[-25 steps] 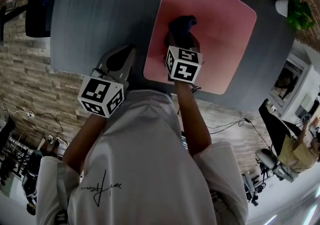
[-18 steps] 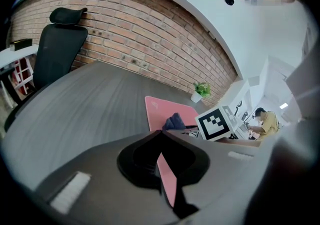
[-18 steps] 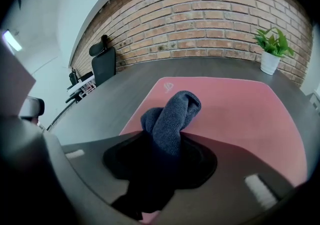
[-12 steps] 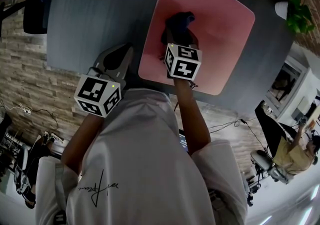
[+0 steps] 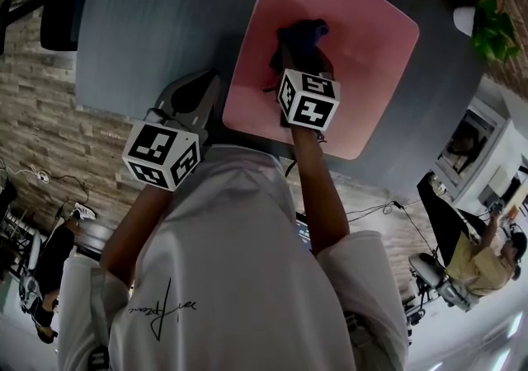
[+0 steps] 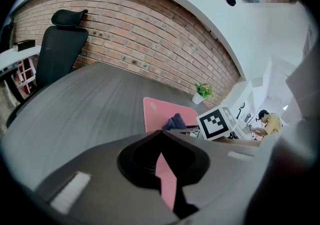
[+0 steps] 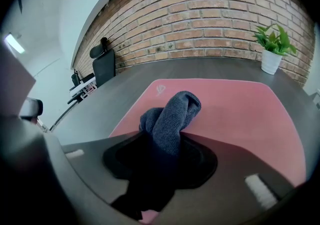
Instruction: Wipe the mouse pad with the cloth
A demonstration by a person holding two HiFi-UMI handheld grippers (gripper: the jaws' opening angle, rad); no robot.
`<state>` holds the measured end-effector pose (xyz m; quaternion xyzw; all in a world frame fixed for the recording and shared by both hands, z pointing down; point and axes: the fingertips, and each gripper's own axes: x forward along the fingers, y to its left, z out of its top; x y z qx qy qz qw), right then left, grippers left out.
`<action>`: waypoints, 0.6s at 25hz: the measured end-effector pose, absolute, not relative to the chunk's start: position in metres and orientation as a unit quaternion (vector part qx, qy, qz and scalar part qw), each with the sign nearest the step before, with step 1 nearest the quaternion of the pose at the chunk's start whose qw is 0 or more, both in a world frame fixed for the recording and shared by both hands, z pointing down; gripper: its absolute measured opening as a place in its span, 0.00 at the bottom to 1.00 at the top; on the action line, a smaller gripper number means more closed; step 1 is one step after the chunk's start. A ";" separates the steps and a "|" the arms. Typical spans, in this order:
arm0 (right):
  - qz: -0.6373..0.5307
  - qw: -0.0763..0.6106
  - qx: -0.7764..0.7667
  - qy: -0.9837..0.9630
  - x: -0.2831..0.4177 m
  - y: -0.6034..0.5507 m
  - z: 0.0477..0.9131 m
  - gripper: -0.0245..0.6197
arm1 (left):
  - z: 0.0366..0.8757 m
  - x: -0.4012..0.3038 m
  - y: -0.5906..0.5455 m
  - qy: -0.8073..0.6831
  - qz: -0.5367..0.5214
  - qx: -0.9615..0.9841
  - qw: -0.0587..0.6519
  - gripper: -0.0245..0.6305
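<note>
A pink mouse pad [image 5: 346, 39] lies on the dark grey table [image 5: 157, 23]. A dark blue cloth [image 5: 302, 35] rests bunched on the pad's left half. My right gripper [image 5: 295, 53] is shut on the cloth and holds it down against the pad. In the right gripper view the cloth [image 7: 171, 116] sticks out forward from between the jaws over the mouse pad [image 7: 240, 109]. My left gripper [image 5: 211, 81] sits on the table just left of the pad's near corner. Its jaws meet with nothing between them in the left gripper view [image 6: 162, 132]; there the pad [image 6: 156, 111] and cloth [image 6: 175, 121] show beyond.
A potted plant [image 7: 272, 49] stands at the table's far right by the brick wall. A black office chair [image 6: 62, 44] is at the far left edge. The table's near edge runs close under both grippers. A seated person [image 5: 483, 250] is off to the right.
The right gripper and cloth have shifted slightly rightward across the pad. The left gripper has stayed where it was.
</note>
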<state>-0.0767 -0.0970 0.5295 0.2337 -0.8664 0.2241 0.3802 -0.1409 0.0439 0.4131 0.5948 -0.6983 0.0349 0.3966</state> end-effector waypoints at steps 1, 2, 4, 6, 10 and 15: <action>0.224 0.381 0.234 -0.866 -0.074 -0.100 0.530 0.28 | 0.413 -0.139 0.043 -0.699 0.035 0.595 0.397 0.05; 0.224 0.381 0.235 -0.866 -0.071 -0.102 0.530 0.28 | 0.413 -0.137 0.041 -0.699 0.035 0.595 0.396 0.05; 0.223 0.381 0.234 -0.866 -0.068 -0.105 0.530 0.28 | 0.412 -0.136 0.040 -0.699 0.035 0.594 0.396 0.05; 0.223 0.380 0.234 -0.867 -0.066 -0.106 0.530 0.29 | 0.412 -0.135 0.040 -0.700 0.036 0.593 0.396 0.05; 0.228 0.377 0.234 -0.867 -0.059 -0.111 0.530 0.29 | 0.413 -0.129 0.037 -0.701 0.039 0.591 0.398 0.05; 0.233 0.373 0.236 -0.866 -0.048 -0.119 0.529 0.29 | 0.415 -0.118 0.030 -0.696 0.043 0.592 0.404 0.05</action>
